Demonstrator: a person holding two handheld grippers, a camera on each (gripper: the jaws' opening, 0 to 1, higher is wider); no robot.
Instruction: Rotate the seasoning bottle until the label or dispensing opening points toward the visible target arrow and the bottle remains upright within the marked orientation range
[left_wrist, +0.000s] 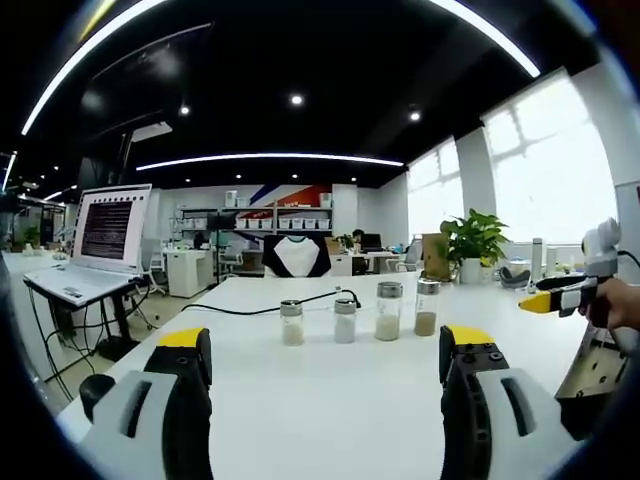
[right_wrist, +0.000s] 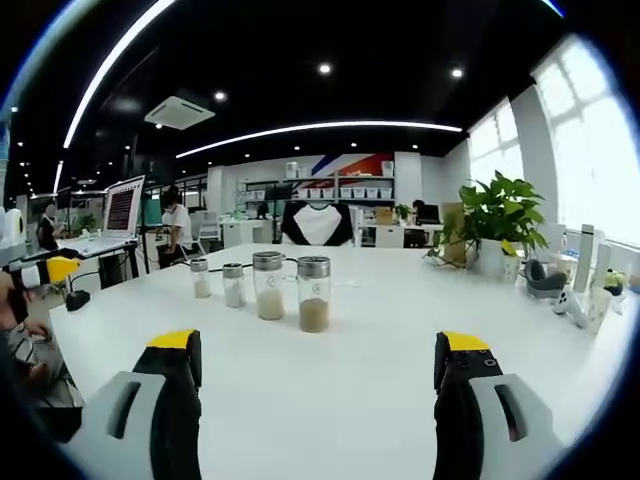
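Observation:
Several clear seasoning bottles with metal caps stand upright in a row on the white table (left_wrist: 330, 400). In the left gripper view the row runs from a small bottle (left_wrist: 291, 323) past another small one (left_wrist: 345, 321) to two taller ones (left_wrist: 388, 311) (left_wrist: 427, 307). In the right gripper view the nearest bottle (right_wrist: 313, 294) holds brown powder, with a pale-filled one (right_wrist: 268, 285) beside it. My left gripper (left_wrist: 325, 375) is open, well short of the row. My right gripper (right_wrist: 315, 375) is open too, nothing between its jaws. The right gripper's yellow tip (left_wrist: 545, 300) shows at the far right.
A laptop (left_wrist: 105, 240) sits on a stand to the left. A black cable (left_wrist: 270, 305) runs behind the bottles. A potted plant (right_wrist: 495, 225) and small items (right_wrist: 575, 290) stand at the table's right side. A person (right_wrist: 178, 228) stands in the background.

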